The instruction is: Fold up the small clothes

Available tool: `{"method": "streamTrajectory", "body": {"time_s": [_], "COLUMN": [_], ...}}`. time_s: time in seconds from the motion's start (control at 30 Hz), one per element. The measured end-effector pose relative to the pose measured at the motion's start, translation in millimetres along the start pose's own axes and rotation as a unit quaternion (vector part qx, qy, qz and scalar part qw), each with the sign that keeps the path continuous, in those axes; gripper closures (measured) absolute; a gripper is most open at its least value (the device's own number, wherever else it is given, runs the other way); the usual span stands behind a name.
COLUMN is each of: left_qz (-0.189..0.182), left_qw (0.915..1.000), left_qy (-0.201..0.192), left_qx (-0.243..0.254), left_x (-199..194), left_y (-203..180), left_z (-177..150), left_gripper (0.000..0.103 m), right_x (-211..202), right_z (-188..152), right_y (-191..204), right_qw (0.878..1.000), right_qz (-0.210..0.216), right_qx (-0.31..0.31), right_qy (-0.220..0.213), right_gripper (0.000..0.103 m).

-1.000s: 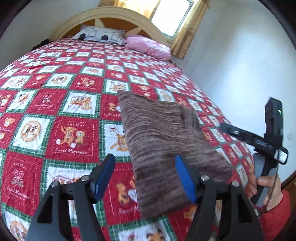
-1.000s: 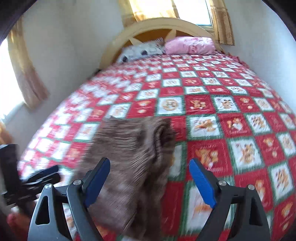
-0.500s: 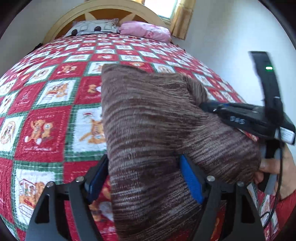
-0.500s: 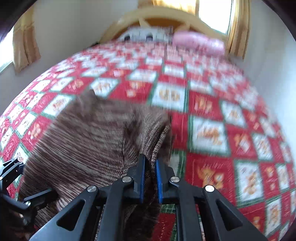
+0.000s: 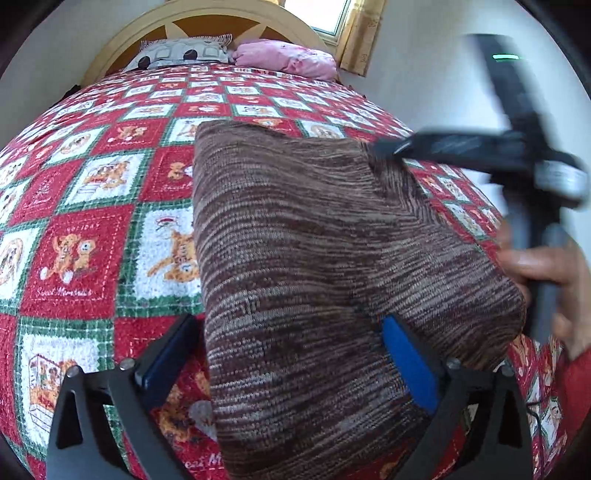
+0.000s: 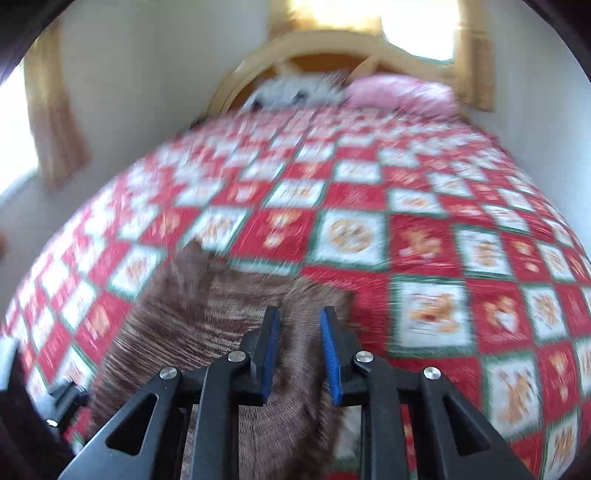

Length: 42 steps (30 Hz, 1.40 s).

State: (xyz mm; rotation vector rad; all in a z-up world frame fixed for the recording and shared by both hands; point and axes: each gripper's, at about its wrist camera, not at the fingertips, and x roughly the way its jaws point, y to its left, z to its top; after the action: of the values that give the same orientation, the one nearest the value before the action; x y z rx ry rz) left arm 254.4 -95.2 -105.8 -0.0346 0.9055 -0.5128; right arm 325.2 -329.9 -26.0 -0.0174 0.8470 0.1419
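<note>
A folded brown knitted garment [image 5: 314,258] lies on the red patchwork bedspread [image 5: 92,192]. My left gripper [image 5: 291,354] is open, its blue pads astride the garment's near end, with cloth between them. My right gripper [image 6: 297,350] has narrow-set jaws with a fold of the same garment [image 6: 207,332] between the pads; the view is blurred by motion. In the left wrist view the right gripper [image 5: 384,147] reaches the garment's far right corner, held by a hand [image 5: 539,266].
The bed [image 6: 424,221] fills both views. A grey patterned pillow [image 5: 181,55] and a pink pillow [image 5: 284,59] lie by the wooden headboard [image 5: 207,22]. White walls and curtained windows [image 6: 55,110] surround the bed. The bed edge drops off at right.
My right gripper had shut on the garment's fold and its jaws now stand a little apart; it has moved along the garment. My left gripper stays astride the near end.
</note>
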Motion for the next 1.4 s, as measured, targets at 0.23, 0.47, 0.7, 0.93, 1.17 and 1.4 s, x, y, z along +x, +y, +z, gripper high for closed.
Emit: {"method": "streamTrajectory", "body": {"time_s": [0.23, 0.47, 0.7, 0.93, 1.17, 1.4], "left_qz": [-0.008, -0.027, -0.025, -0.011, -0.005, 0.002], "left_qw": [1.0000, 0.9995, 0.9996, 0.9999, 1.0000, 1.0000], "left_qy": [-0.003, -0.008, -0.007, -0.002, -0.001, -0.002], "left_qx": [-0.002, -0.015, -0.012, 0.000, 0.006, 0.008], "left_x": [0.7, -1.4, -1.0, 0.6, 0.0, -0.1], "left_y": [0.0, 5.3, 5.7, 1.5, 1.3, 1.0], "left_z": [-0.2, -0.7, -0.5, -0.7, -2.0, -2.7], "left_gripper": [0.000, 0.000, 0.000, 0.000, 0.000, 0.000], "right_x": [47.4, -61.5, -81.0, -85.6, -109.7, -146.0], "right_z": [8.1, -45.7, -106.5, -149.1, -161.4, -149.6], "right_y": [-43.8, -39.0, 28.7, 15.6, 5.2, 31.8], "right_qw": [0.998, 0.995, 0.998, 0.996, 0.990, 0.988], "right_qz": [-0.037, -0.023, 0.061, 0.066, 0.040, 0.015], "right_qx": [0.049, 0.079, -0.006, 0.053, 0.135, 0.123], "right_qy": [0.027, -0.054, 0.000, 0.021, -0.020, -0.094], "right_gripper": [0.028, 0.033, 0.084, 0.086, 0.069, 0.045]}}
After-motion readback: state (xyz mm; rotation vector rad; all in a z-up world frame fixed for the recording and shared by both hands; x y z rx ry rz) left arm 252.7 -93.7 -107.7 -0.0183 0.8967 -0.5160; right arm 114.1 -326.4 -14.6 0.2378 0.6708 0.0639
